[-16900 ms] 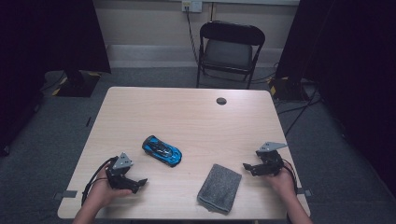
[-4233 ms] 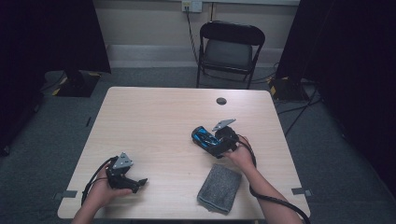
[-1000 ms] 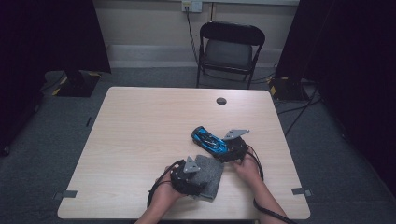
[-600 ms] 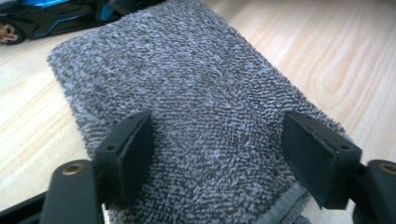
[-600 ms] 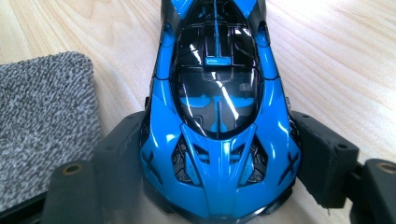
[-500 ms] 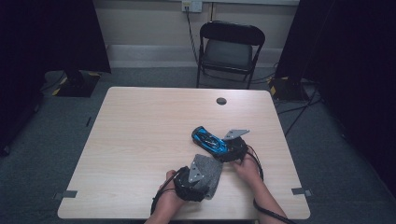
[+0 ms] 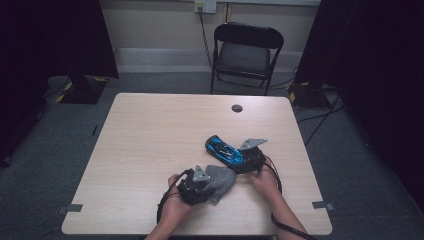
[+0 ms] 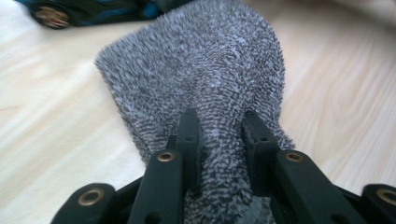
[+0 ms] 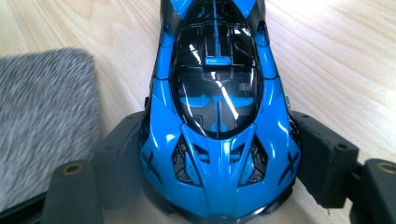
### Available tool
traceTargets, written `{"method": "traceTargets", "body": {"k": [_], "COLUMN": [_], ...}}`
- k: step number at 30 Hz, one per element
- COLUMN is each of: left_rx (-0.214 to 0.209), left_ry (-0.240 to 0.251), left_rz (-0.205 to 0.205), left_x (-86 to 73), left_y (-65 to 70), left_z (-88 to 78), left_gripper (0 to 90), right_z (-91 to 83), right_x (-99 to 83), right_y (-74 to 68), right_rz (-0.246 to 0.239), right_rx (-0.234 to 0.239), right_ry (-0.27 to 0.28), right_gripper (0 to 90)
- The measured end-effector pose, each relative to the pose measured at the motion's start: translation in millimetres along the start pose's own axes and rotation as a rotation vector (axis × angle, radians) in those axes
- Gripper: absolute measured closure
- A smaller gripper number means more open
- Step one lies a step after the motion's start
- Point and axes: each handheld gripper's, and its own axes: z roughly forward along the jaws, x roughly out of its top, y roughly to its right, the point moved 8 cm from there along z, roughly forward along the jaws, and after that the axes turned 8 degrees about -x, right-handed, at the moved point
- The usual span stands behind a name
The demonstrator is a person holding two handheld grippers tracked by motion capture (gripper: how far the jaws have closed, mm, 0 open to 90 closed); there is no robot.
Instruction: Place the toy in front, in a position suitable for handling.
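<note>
A grey fuzzy cloth (image 7: pixel 221 179) lies bunched on the wooden table (image 7: pixel 150 130), just in front of a blue toy sports car (image 7: pixel 224 150). My left gripper (image 7: pixel 197 184) is shut on the cloth's near end; its jaws have just been closing with the cloth between them. In the left gripper view the two black fingers (image 8: pixel 189 135) pinch a fold of the cloth (image 8: pixel 210 60), and the car (image 8: pixel 84 11) is beyond it. My right gripper (image 7: pixel 250 160) is shut on the car's rear. In the right gripper view the jaws press both sides of the car (image 9: pixel 215 56), with the cloth (image 9: pixel 46 116) at left.
A small black round disc (image 7: pixel 237 108) sits near the table's far edge. A black folding chair (image 7: pixel 247 50) stands behind the table, and cables run across the floor at right. The left half of the table (image 7: pixel 130 150) is bare wood.
The left gripper has closed on the cloth and drawn it into a bunch, lifted slightly off the table. The right gripper and the car have stayed where they were.
</note>
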Motion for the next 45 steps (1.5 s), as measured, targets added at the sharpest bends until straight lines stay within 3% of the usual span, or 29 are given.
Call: {"method": "traceTargets", "body": {"k": [1,10,15,21,29,32,45], "left_rx": [0.002,0.056,0.070,0.080,0.055,0.078,0.136], "left_ry": [0.011,0.021,0.065,0.097,-0.023,-0.090,-0.126], "left_rz": [-0.009,0.090,0.070,0.076,0.149,0.186,0.151], "left_x": [4.1,37.1,56.2,77.3,74.6,66.2,63.5], "left_y": [-2.6,-18.4,-29.8,-36.6,-31.4,-31.1,-55.9], "left_z": [-3.4,-15.6,-22.8,-24.5,25.7,40.3,39.2], "left_gripper": [72.9,74.1,74.1,74.2,74.1,74.1,74.1], "right_z": [0.0,0.0,0.0,0.0,0.1,0.1,0.1], "right_x": [0.0,0.0,0.0,0.1,0.2,0.2,0.1], "right_y": [0.0,0.0,0.0,0.0,0.1,0.1,0.1], "right_rz": [-0.001,0.000,0.000,0.000,0.001,0.001,0.000], "right_rx": [0.000,0.000,0.000,0.000,-0.001,0.000,-0.001], "right_ry": [0.000,0.000,0.001,0.001,0.001,0.002,0.001], "right_gripper": [25.0,25.0,25.0,25.0,25.0,25.0,25.0]}}
